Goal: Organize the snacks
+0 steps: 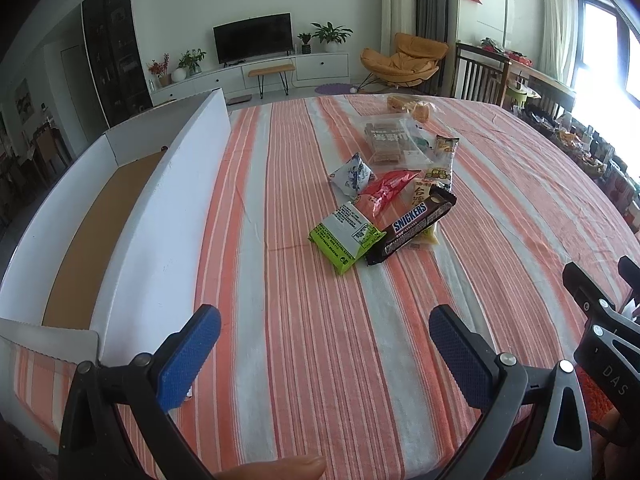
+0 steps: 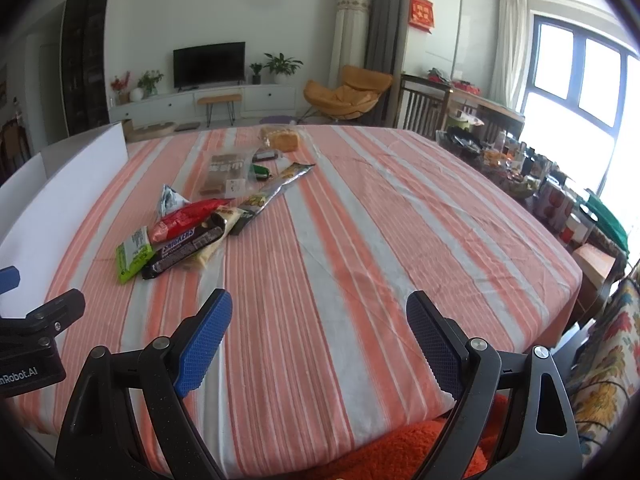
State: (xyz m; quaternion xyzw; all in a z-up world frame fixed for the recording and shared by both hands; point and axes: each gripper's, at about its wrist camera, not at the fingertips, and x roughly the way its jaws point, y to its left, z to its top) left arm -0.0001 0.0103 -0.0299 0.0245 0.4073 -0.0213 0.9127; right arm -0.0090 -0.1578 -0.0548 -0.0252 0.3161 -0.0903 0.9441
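Task at start: snacks point(image 1: 384, 200) piled on counter point(image 1: 320, 320), box point(image 1: 100, 216) empty. Both hand-held grippers, left point(image 1: 324, 344) & right point(image 2: 318, 336), wide open, holding nothing.

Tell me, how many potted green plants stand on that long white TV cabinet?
3: one potted plant left of the TV, plus a small plant and a bigger leafy plant right of it. The red flowers further left aren't counted.

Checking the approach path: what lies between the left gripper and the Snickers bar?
Only bare striped tablecloth. In the left wrist view, nothing sits between the open left gripper and the Snickers bar; the green packet lies just beside the bar.
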